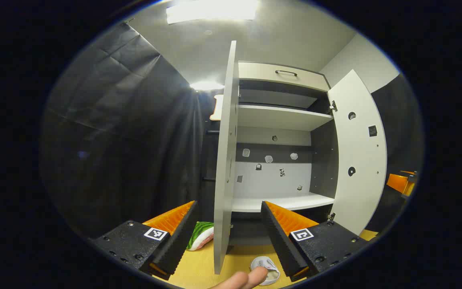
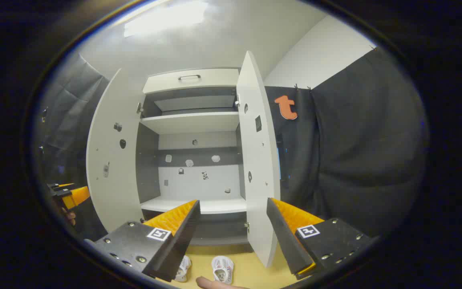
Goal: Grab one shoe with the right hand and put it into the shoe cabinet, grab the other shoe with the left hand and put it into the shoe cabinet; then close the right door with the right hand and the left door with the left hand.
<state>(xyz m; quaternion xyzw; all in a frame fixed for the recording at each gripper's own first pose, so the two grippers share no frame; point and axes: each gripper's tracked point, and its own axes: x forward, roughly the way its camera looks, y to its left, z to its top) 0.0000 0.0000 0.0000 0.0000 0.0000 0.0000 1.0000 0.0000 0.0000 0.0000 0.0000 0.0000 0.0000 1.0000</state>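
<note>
The white shoe cabinet stands in front of me with both doors swung wide and its shelves bare. On the yellow floor before it lie two white shoes, close together; one shoe lies by my left gripper's right finger. My left gripper is open and holds nothing, and the left door stands edge-on between its fingers. Open and also holding nothing, my right gripper faces the lower shelf, with the right door just ahead.
A green and white object lies on the floor left of the left door. A fingertip pokes in at the bottom edge. Black cloth walls close in on both sides. The other gripper shows far left.
</note>
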